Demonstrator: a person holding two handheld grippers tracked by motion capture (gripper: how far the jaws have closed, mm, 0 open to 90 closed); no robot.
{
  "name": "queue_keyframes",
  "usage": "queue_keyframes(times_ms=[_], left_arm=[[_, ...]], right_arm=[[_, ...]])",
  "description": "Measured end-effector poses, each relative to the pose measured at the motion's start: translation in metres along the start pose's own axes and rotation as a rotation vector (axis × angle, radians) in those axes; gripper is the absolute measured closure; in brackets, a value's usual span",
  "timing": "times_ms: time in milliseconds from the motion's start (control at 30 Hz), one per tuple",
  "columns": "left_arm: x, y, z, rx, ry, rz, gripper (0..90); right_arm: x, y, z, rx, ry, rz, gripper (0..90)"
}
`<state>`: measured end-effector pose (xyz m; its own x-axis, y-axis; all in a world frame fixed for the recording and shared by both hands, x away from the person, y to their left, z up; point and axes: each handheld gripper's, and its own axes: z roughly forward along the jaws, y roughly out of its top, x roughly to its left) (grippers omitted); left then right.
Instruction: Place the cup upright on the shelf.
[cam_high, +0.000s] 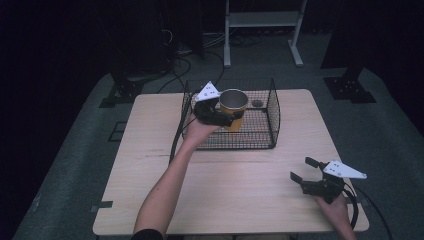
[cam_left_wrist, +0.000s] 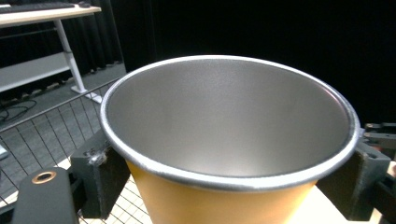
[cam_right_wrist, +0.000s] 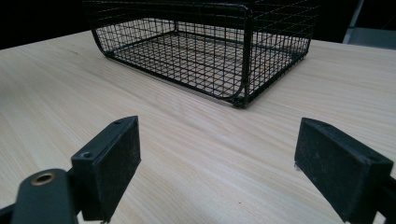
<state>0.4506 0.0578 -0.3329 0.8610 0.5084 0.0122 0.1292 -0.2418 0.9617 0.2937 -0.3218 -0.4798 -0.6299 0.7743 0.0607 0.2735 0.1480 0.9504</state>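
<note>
Cup: yellow cup (cam_high: 233, 106) with a grey metal inside and a silver rim, upright, held over the black wire basket (cam_high: 272, 117), above its left half, with its rim higher than the basket's top edge.
Basket: stands on the far middle part of the table (cam_high: 235, 195); its wire walls ring the space under the cup; a small dark round thing (cam_high: 257, 103) lies on its floor to the right of the cup.
Surroundings: light wooden table on a grey floor; a white frame (cam_high: 262, 20) stands beyond it against the dark room.
Left hand-held gripper (cam_high: 220, 114): clamped on the cup, one black pad (cam_left_wrist: 100, 179) on each side of the wall just below the rim; its grey three-cornered plate points up and away.
Left arm: bare forearm runs from the bottom edge up to the basket's near left corner, hand wrapped under the gripper.
Right hand-held gripper (cam_high: 306, 170): jaws wide apart with nothing between them, low over the table's near right part, well apart from the basket and aimed toward it.
Right hand (cam_high: 336, 206): at the table's near right edge, cable trailing off beside it.
</note>
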Motion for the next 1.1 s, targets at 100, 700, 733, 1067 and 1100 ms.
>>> queue_keyframes(times_ms=[100,700,733,1067,1100], left_arm=[[0.004,-0.001,0.003,0.005,-0.006,-0.008,14.0],[0.028,-0.002,0.026,0.06,-0.014,-0.011,14.0],[0.028,-0.002,0.026,0.06,-0.014,-0.011,14.0],[0.037,-0.001,0.042,0.069,-0.03,-0.02,13.9],[0.038,-0.002,0.044,0.073,-0.032,-0.022,13.9]], right_arm=[[0.0,0.0,0.0,0.0,0.0,0.002,13.3],[0.0,0.0,0.0,-0.003,0.003,0.0,13.4],[0.0,0.0,0.0,-0.003,0.003,0.001,13.3],[-0.001,0.0,0.0,-0.006,0.006,0.006,13.3],[-0.001,0.0,0.0,-0.007,0.007,0.006,13.3]])
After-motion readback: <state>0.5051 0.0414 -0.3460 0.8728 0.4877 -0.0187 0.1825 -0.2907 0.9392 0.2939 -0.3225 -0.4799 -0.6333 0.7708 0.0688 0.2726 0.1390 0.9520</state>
